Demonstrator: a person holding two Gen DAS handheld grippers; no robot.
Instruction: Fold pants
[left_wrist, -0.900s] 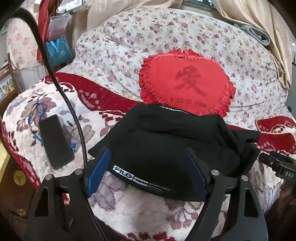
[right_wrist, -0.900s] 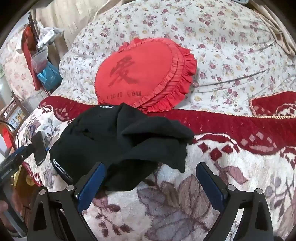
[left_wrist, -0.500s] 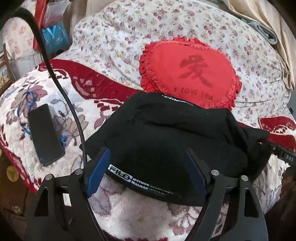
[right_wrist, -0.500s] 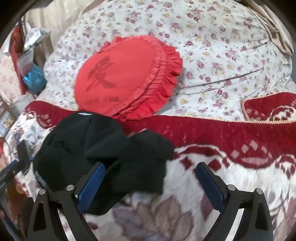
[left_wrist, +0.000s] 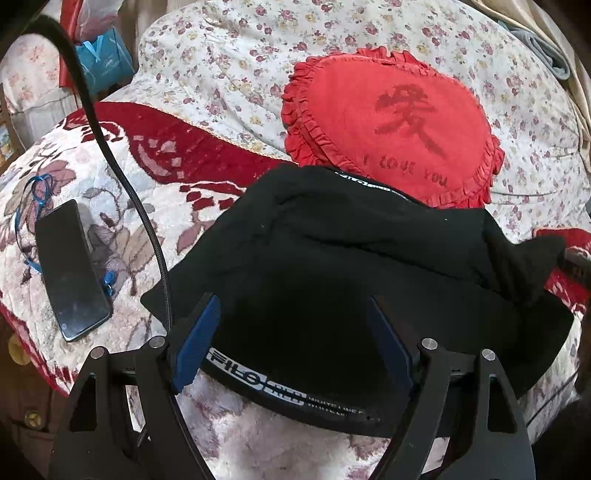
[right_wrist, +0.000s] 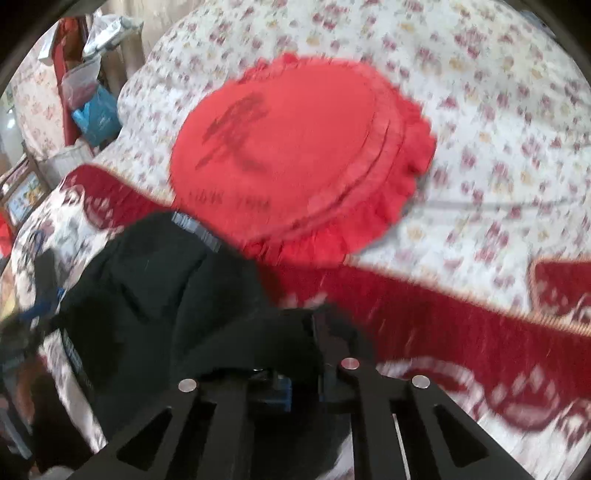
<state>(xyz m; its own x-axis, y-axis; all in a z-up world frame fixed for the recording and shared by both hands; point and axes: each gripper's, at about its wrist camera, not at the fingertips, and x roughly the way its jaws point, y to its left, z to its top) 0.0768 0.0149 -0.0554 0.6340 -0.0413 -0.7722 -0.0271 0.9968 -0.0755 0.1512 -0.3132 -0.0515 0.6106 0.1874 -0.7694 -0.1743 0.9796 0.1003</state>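
Note:
Black pants (left_wrist: 351, 251) lie bunched on the red-and-white flowered blanket (left_wrist: 110, 206), the printed waistband (left_wrist: 258, 380) nearest me. My left gripper (left_wrist: 291, 306) hangs just above the waistband end, open, both blue pads clear of the cloth. In the blurred right wrist view the pants (right_wrist: 147, 295) spread to the left. There my right gripper (right_wrist: 306, 332) has its jaws pressed together on a fold at the pants' right edge. A dark part of the right gripper (left_wrist: 576, 262) shows at the right edge of the left wrist view.
A red heart-shaped pillow (left_wrist: 399, 122) rests just behind the pants against a floral quilt (left_wrist: 229, 66). A black phone (left_wrist: 70, 269) with a blue cord lies left on the blanket. A black cable (left_wrist: 122, 173) crosses the left side. A blue bag (left_wrist: 103, 62) stands far left.
The right gripper went from wide open to closed on the pants' right edge, and its view swung sideways with blur. The left gripper moved a little nearer the pants and stayed open.

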